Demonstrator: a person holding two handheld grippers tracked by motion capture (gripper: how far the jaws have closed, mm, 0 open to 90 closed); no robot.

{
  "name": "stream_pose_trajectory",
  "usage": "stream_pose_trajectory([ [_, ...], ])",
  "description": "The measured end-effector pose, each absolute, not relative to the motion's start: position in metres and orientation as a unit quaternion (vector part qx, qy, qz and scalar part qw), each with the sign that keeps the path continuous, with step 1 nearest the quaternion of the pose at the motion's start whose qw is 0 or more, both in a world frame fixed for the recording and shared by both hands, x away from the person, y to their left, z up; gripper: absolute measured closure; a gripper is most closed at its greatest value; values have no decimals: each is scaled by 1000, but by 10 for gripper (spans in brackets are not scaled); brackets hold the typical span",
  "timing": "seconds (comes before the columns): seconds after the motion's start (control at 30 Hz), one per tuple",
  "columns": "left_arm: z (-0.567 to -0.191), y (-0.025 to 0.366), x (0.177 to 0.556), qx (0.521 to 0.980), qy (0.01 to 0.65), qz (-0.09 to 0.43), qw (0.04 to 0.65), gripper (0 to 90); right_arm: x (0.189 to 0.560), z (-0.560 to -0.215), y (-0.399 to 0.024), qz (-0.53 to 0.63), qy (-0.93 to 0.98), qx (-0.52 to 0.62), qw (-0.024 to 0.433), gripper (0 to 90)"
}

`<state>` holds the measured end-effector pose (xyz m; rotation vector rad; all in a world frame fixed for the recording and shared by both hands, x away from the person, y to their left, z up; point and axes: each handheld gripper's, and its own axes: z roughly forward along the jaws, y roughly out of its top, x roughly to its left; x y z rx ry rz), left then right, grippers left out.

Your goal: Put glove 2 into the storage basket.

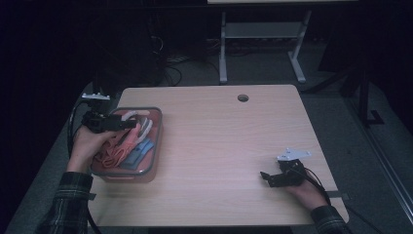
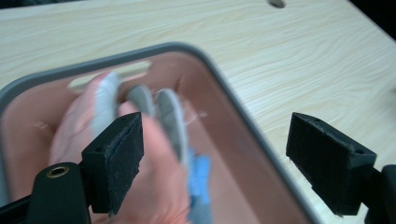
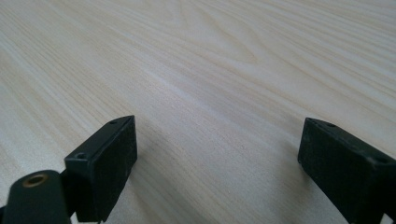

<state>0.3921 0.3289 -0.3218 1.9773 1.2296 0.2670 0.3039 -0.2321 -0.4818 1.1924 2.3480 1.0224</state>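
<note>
A pink bin with a grey rim [image 1: 158, 141] stands at the table's left side. Soft pink pieces [image 1: 119, 148], a blue piece [image 1: 141, 148] and white-grey pieces [image 1: 146, 126] lie jumbled in it. My left gripper [image 1: 131, 124] hovers over the bin's far half, pointing right. In the left gripper view this gripper [image 2: 222, 158] is open above the bin's rim [image 2: 233, 93], with blurred pink [image 2: 154, 186] and grey pieces [image 2: 170, 116] by its left jaw and nothing clamped. My right gripper [image 1: 267, 178] rests low at the front right, and it stands open [image 3: 210, 168] over bare wood.
The wooden tabletop [image 1: 219, 141] has a round cable hole [image 1: 243, 98] near its far edge. Beyond the table stand the white legs of another desk [image 1: 223, 53], and cables [image 1: 170, 63] lie on the dark floor. Both forearms wear plaid sleeves [image 1: 70, 195].
</note>
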Motion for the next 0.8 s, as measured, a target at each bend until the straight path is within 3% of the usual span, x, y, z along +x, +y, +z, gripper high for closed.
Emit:
stream_pose_trajectory([
  [0.43,-316,263,389,802,427,89,407,186,304,-482,-232,357,821,417,158,114],
  [0.8,-321,212,363,812,384,85,431,183,305,-482,-231,358,822,415,156,113],
])
